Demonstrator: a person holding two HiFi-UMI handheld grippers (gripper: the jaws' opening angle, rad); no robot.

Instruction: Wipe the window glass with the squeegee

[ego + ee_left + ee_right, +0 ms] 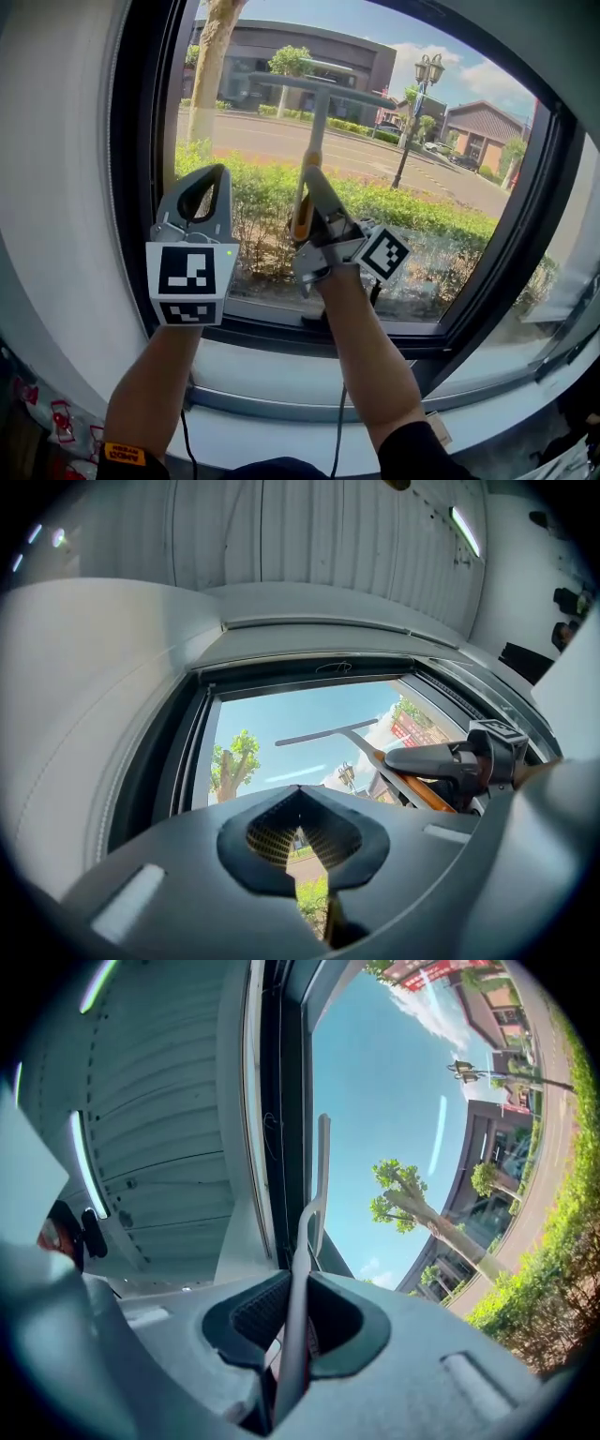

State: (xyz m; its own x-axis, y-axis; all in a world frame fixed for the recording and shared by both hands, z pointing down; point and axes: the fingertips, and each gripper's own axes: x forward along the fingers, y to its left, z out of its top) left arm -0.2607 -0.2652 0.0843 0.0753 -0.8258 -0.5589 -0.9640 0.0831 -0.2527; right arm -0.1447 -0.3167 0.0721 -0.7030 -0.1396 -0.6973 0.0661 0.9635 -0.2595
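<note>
We are recording a grey T-shaped squeegee (319,122) with an orange grip, its blade lying level on the window glass (450,150) at 12 o'clock. The right gripper (307,202) jaws are clamping its handle. The left gripper (208,178) jaws are meeting, empty.

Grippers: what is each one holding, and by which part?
The right gripper holds the squeegee by its handle; the left gripper holds nothing.
</note>
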